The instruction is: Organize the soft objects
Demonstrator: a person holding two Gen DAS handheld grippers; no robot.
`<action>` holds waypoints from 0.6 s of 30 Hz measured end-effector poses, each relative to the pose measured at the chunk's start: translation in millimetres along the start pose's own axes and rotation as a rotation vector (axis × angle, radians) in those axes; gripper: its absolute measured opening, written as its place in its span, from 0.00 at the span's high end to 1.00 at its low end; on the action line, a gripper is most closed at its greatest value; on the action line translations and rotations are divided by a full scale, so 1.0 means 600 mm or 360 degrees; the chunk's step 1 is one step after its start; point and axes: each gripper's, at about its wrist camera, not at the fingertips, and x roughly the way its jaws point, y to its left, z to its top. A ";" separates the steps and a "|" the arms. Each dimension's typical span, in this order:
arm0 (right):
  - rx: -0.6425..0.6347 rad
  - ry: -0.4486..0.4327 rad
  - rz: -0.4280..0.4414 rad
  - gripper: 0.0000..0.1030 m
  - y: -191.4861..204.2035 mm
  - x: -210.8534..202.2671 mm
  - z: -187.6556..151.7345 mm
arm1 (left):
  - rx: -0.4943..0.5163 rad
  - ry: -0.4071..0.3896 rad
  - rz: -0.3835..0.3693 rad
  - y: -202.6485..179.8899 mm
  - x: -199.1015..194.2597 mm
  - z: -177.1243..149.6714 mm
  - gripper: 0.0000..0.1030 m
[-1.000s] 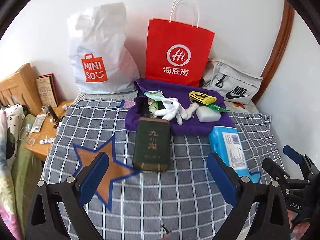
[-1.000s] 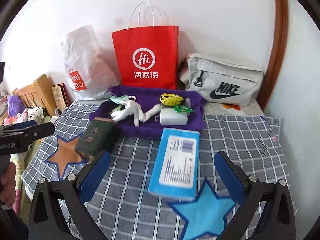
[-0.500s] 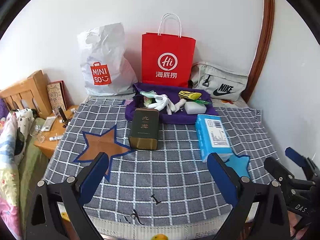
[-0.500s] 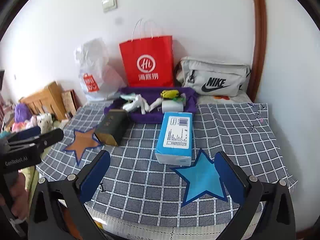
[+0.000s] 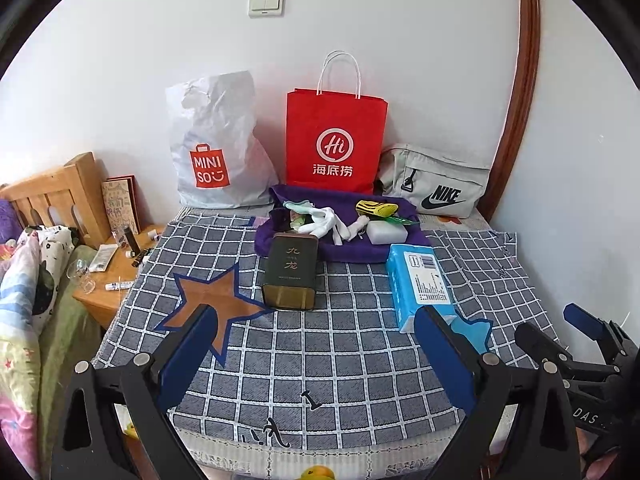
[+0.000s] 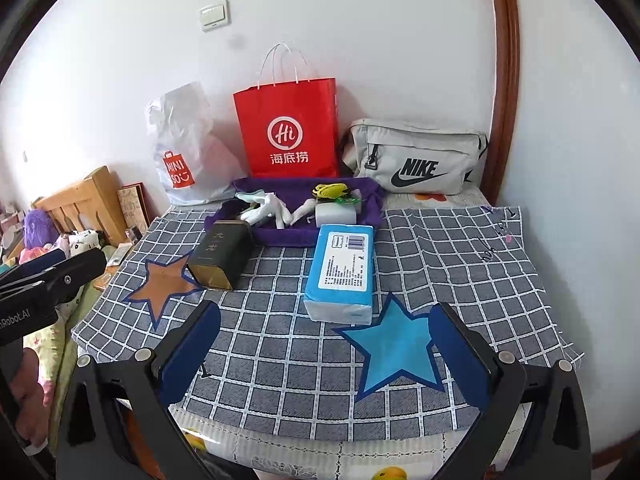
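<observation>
Both grippers, left (image 5: 316, 354) and right (image 6: 324, 354), wide open, empty; tissue pack (image 6: 343, 270) just ahead of right; approach low, squeeze long sides gently, avoid tin (image 6: 222, 254)

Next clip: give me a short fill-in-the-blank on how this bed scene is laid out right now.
1. The dark tea tin lies beside the ____ star.
2. The blue tissue pack lies just behind the ____ star.
3. The white gloves lie in the ____ tray.
4. Both the left gripper and the right gripper are ____, holding nothing.

Missing words: brown; blue; purple; open
</observation>
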 end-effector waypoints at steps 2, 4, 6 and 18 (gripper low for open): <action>0.0001 -0.0004 0.0004 0.01 0.001 -0.002 0.000 | 0.0000 -0.0002 0.0012 0.000 -0.001 0.000 0.04; 0.0008 -0.0011 0.0002 0.01 0.000 -0.006 -0.001 | 0.0001 0.0003 0.0014 0.000 0.000 -0.001 0.04; 0.0012 -0.0014 0.0003 0.01 -0.001 -0.007 -0.001 | 0.0002 0.0007 0.0009 0.000 0.001 -0.002 0.04; 0.0049 -0.0022 -0.0014 0.01 -0.012 -0.013 -0.002 | 0.0003 0.0011 -0.0017 0.001 0.002 -0.006 0.04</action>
